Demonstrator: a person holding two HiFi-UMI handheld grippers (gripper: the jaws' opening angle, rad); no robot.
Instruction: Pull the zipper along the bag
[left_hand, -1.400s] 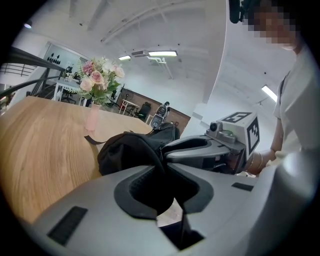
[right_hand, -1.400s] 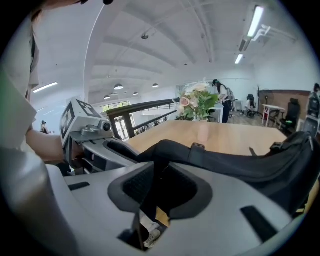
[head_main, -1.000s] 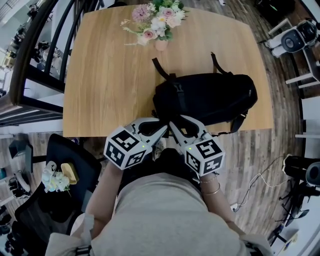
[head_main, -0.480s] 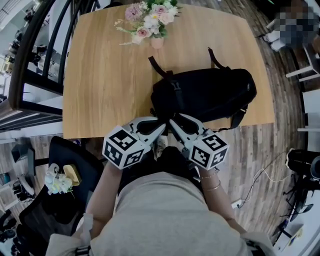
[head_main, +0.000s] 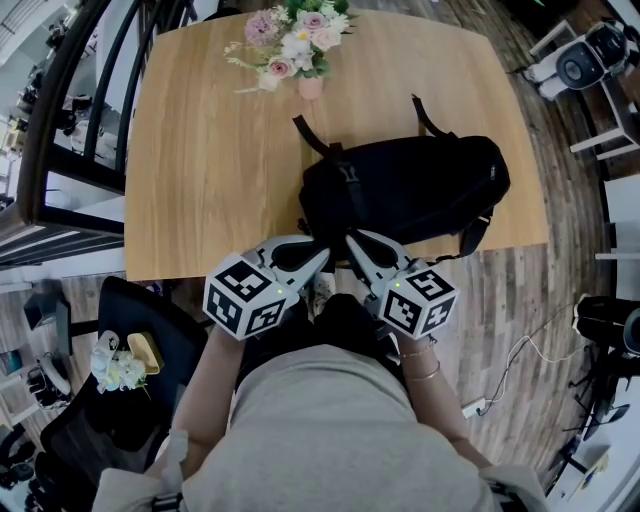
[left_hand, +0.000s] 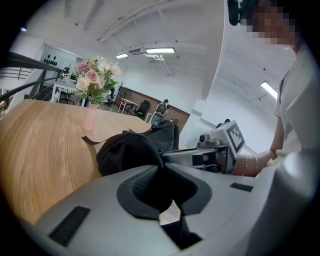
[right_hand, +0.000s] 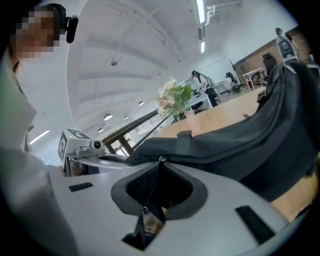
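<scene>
The black bag lies on its side on the near right part of the wooden table. Its long side runs along the table's near edge, and its right end stops close to the table's right edge. In the right gripper view the zipper track runs away along the top of the bag towards its far end. The zipper pull, a dark strip with a small metal ring at its top, stands between the jaws of the right gripper. Those jaws have just been closing and now clamp the pull at the bag's near-left corner.

Just beside it, the left gripper has its jaws clenched, tips pinching the black fabric at the same end of the bag. Both grippers reach in over the table's near edge, and their marker cubes hang off the table in front of the person's torso.

Two straps lie on the wood beyond the bag, and another strap hangs over the near edge at the right. Bare wood stretches left of the bag and behind it, up to a vase of flowers at the far edge. A dark railing lines the table's left side, a black chair stands at the near left, and plank floor lies to the right.
</scene>
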